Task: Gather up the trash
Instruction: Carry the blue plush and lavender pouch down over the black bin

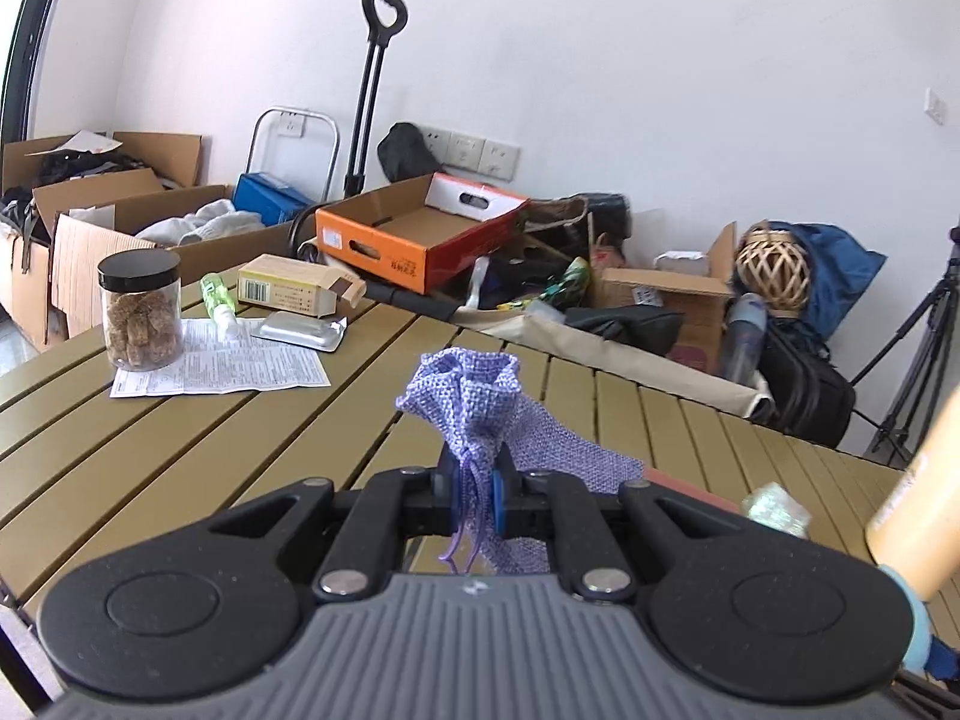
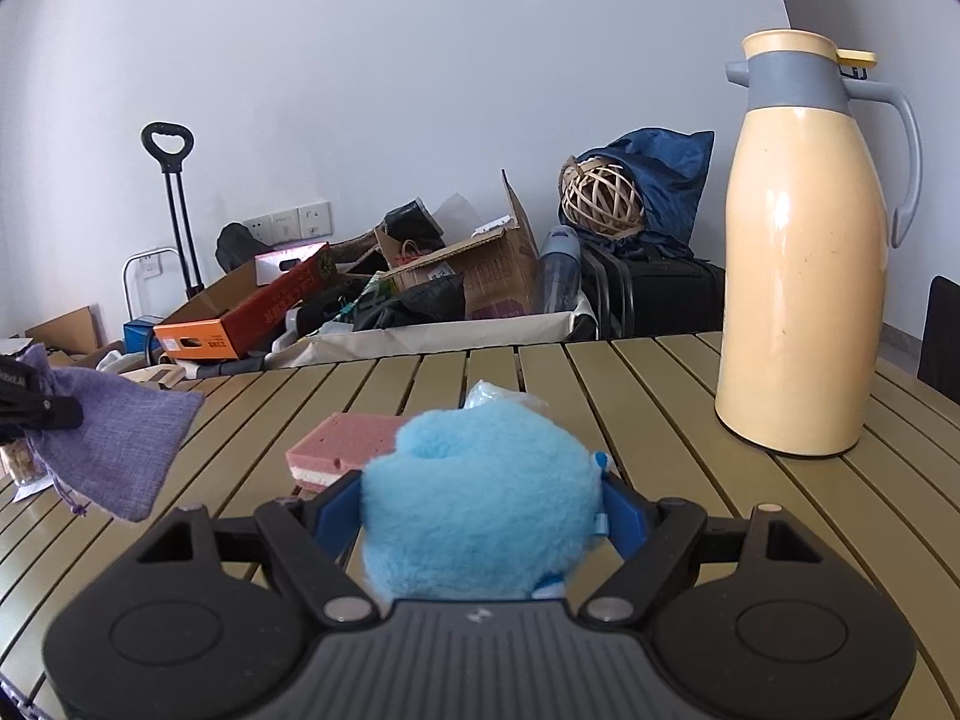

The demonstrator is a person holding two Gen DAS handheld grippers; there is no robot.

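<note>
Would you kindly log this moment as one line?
left gripper: shut on purple pouch | right gripper: holding blue fluffy toy | both above table

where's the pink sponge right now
In the right wrist view, the pink sponge lies on the slatted table, just beyond the fluffy blue toy in the right gripper, right of the purple pouch.

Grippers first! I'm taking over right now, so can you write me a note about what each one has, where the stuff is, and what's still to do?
Left gripper: shut on the purple pouch, lifted off the table.
Right gripper: closed around the blue fluffy thing.
On the table: pink sponge, crinkly wrapper, paper leaflet, foil pack, small box, green tube, snack jar, thermos.
Done: two items picked up.
Left: probably dropping them off and clearing remaining trash; no bin is visible.
</note>
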